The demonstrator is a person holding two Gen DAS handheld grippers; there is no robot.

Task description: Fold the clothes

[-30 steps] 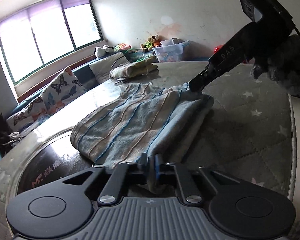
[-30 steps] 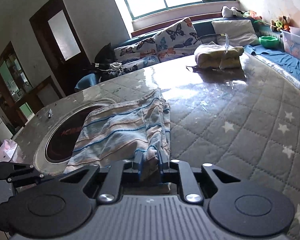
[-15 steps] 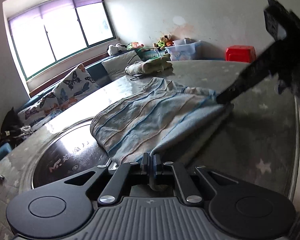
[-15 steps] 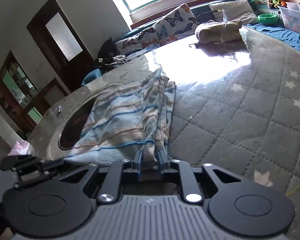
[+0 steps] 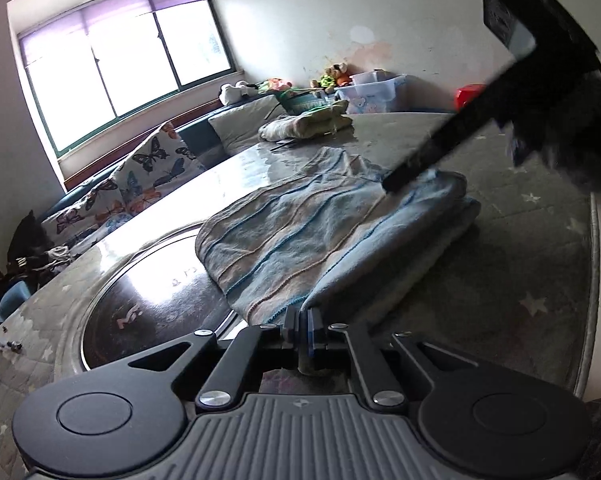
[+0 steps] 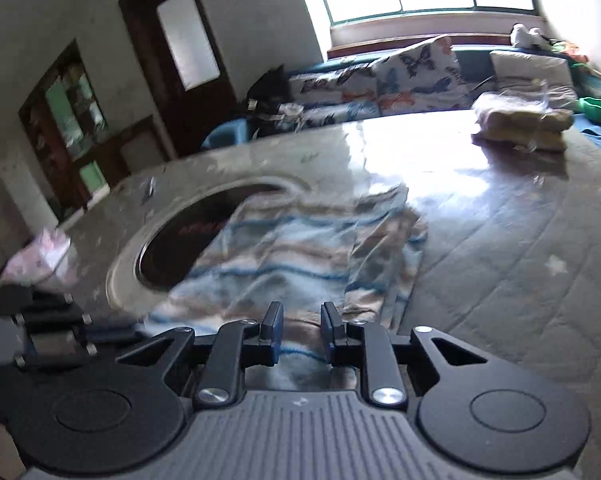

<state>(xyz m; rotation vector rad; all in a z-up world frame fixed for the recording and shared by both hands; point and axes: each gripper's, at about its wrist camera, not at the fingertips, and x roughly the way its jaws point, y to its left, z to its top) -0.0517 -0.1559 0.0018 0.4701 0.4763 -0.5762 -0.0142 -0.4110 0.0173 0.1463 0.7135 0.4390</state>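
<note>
Far ahead of the left jaws, a clear bin (image 5: 370, 90) stands by the wall; its contents cannot be made out. Left gripper (image 5: 303, 322): jaws closed narrowly on the near corner of the striped towel (image 5: 300, 232), which lies folded on the tabletop (image 5: 520, 264) just beyond the jaws, partly over a dark round inset (image 5: 156, 296) to their left. Right gripper (image 6: 298, 326): jaws parted a moderate way, gripping nothing, with the towel (image 6: 300, 256) lying flat beneath and between them. Seen from the left wrist, the right gripper's tip (image 5: 392, 184) touches the towel's far edge. A folded pile (image 6: 520, 120) sits well beyond the right jaws.
</note>
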